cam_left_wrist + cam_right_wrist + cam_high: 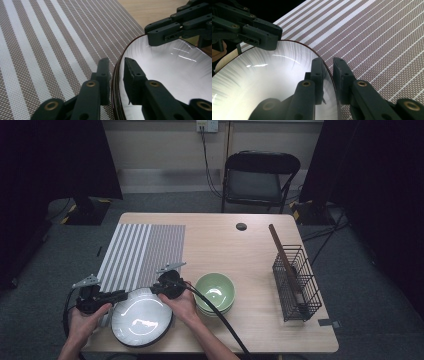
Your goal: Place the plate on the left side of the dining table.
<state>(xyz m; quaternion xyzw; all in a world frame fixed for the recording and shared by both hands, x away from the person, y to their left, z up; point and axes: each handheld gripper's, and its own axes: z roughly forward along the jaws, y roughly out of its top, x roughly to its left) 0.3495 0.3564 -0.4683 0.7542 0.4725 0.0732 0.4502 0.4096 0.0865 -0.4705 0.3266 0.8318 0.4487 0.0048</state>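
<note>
A white plate with a dark rim (pixel 142 320) lies at the table's near left, half on the striped placemat (pixel 142 250). My left gripper (pixel 122 295) holds its left rim: in the left gripper view the two jaws (pixel 116 67) pinch the plate's edge (pixel 162 72), one pad outside, one inside. My right gripper (pixel 157 290) grips the far right rim, and in the right gripper view its jaws (pixel 328 66) clamp the edge of the plate (pixel 262 82). Each gripper view shows the other gripper across the plate.
Two stacked green bowls (pixel 215 292) stand just right of the plate, close to my right hand. A black wire basket (pixel 296 282) holding a wooden stick (pixel 282 255) sits at the table's right. A folding chair (pixel 260 175) stands beyond the far edge.
</note>
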